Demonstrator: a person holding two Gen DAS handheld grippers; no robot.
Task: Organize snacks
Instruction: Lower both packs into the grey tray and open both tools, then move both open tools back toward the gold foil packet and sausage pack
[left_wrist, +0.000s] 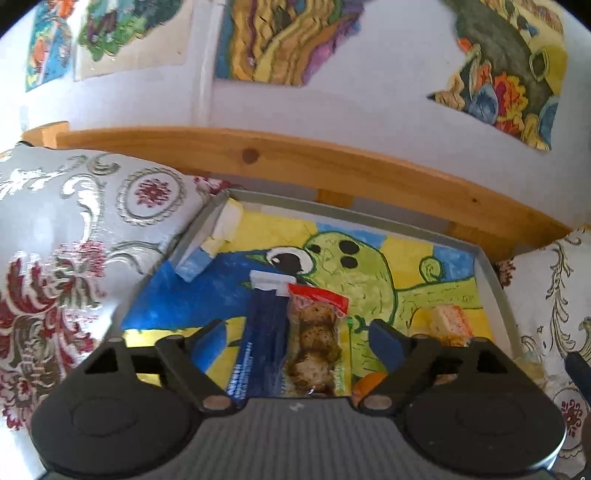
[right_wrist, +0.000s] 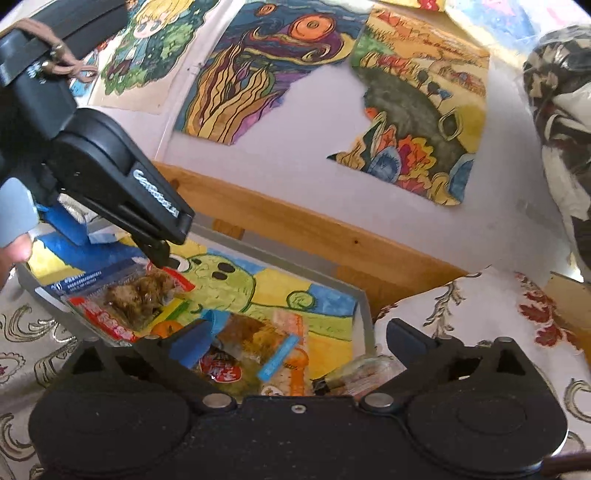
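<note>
The clear plastic snack packet with a red sealed end and brown round pieces inside (left_wrist: 317, 339) lies in the shallow grey tray lined with a green-and-yellow cartoon drawing (left_wrist: 495, 280), directly between the spread fingers of the left gripper (left_wrist: 299, 332). Touching its left side is a long dark-blue wrapper with a white end (left_wrist: 262, 332). The packet looks light, soft and crinkly; its film is probably slippery, and the lumps inside could crush, so a gentle pinch across the middle, or on the flat red seal, seems the safest hold.

The left gripper is wide open and holds nothing. The right gripper (right_wrist: 299, 339) is also wide open and empty, hanging over the tray's near right part, where a loose heap of small wrapped snacks (right_wrist: 258, 354) lies, with a clear packet (right_wrist: 362, 373) resting on the tray's edge.

The blue wrapper crowds the packet, so a finger could catch both at once. An orange-and-white snack (left_wrist: 450, 321) sits just to the right. Patterned cushions (left_wrist: 74, 258) flank the tray, and a pine rail (left_wrist: 295, 158) runs behind it.
</note>
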